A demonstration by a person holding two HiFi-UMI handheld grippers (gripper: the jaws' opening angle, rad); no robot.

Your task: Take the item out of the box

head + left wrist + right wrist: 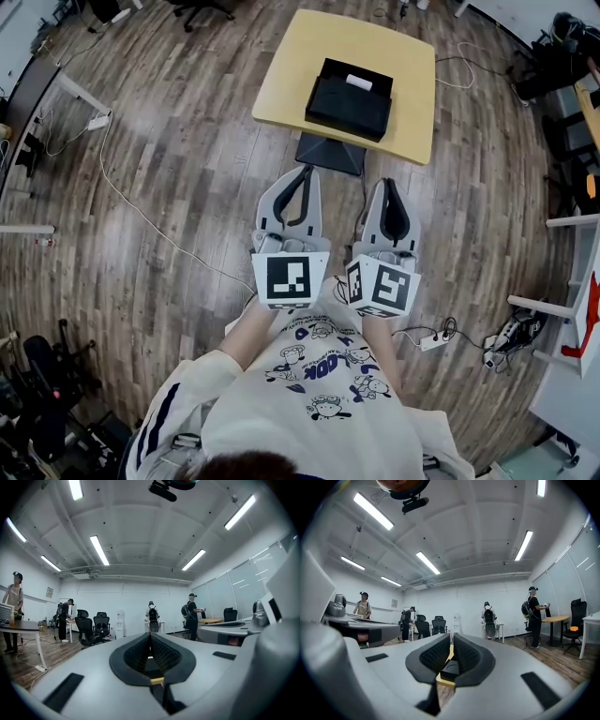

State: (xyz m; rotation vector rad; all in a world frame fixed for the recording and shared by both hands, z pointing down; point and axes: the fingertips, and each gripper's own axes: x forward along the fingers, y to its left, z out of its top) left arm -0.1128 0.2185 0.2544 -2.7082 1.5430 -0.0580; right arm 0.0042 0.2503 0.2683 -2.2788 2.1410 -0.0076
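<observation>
Approach stage: grey left gripper and right gripper hover level, both jaws clenched on nothing, well short of the yellow square table. The small white item lies at the far side of the open black box. Next they must reach forward and open.

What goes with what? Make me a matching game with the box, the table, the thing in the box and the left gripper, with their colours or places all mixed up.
Things:
1. box
2. table
3. item
4. left gripper

Colour, place or state:
A. yellow
B. white, lying inside the box
C. held shut, short of the table
D. black, standing open on the table

Pairs: 1-D, 2-A, 3-B, 4-C.
</observation>
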